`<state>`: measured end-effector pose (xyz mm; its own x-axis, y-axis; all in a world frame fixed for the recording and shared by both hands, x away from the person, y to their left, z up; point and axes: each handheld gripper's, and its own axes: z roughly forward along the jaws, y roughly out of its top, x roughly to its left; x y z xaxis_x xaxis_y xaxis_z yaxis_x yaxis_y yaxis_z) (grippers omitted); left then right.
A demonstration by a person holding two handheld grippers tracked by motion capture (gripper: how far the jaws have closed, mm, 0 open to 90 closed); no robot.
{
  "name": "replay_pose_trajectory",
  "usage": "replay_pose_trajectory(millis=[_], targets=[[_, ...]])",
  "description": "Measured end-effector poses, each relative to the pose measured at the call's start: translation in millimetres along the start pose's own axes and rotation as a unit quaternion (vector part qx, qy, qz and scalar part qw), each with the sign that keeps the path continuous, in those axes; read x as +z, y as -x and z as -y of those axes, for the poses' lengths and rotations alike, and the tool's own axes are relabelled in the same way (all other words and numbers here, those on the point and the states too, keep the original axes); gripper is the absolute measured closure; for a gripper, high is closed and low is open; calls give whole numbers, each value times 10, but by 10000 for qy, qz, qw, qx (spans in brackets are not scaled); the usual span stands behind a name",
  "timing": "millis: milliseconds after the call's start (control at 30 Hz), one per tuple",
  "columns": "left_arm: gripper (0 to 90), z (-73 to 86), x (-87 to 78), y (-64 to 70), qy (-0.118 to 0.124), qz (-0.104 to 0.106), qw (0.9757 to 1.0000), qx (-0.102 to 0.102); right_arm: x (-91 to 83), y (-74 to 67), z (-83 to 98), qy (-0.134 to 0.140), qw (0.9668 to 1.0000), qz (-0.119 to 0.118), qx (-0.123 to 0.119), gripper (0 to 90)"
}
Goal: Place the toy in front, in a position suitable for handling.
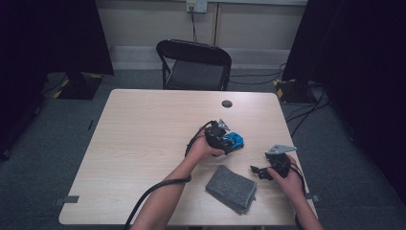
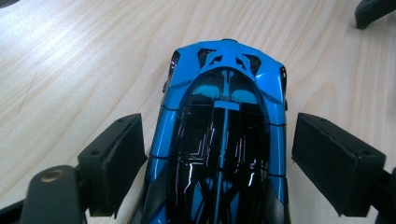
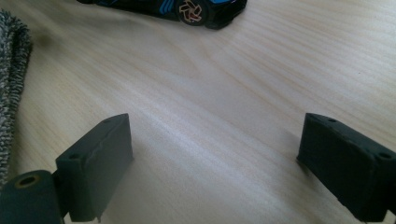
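A blue and black toy car (image 1: 234,140) stands on the wooden table (image 1: 143,129), right of centre. My left gripper (image 1: 224,140) is over it and open. In the left gripper view the car (image 2: 219,135) lies lengthwise between the two jaws, its roof facing the camera, with a narrow gap on each side of my left gripper (image 2: 219,161). My right gripper (image 1: 257,171) sits low near the table's right front, open, with bare wood between the jaws of this gripper (image 3: 215,163). Beyond them the car's side and an orange-spoked wheel (image 3: 191,10) show.
A folded grey cloth (image 1: 232,188) lies near the front edge between my two hands, and its edge (image 3: 11,70) is just left of the right gripper. A small black round disc (image 1: 227,103) sits at the table's far side. A black folding chair (image 1: 194,64) stands behind the table.
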<state>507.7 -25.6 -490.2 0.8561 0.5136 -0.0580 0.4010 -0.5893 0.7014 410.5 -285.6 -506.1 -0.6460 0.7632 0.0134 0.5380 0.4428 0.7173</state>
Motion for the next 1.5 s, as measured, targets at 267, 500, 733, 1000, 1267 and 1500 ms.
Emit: replay_pose_trajectory(millis=[267, 500, 733, 1000, 1267, 1500], targets=[[196, 26, 67, 2, -146, -89, 9998, 118, 0, 1, 0, 3, 10000, 1, -4, 91], [225, 36, 88, 4, -113, -50, 9998, 156, 0, 0, 0, 2, 10000, 0, -1, 91], [262, -3, 39, 25, -289, -69, 9993, 242, 1, 1, -1, 3, 10000, -1, -6, 91], [278, -19, -84, 1, -284, -133, 9991, 300, 2, 2, -1, 5, 10000, -5, -11, 91], [279, -18, -238, -40, -155, -210, 9993, 272, 3, 2, -2, 5, 10000, -5, -11, 91], [279, 11, -393, -105, -43, -294, 9994, 196, 3, 2, -2, 5, 10000, -5, -10, 91]])
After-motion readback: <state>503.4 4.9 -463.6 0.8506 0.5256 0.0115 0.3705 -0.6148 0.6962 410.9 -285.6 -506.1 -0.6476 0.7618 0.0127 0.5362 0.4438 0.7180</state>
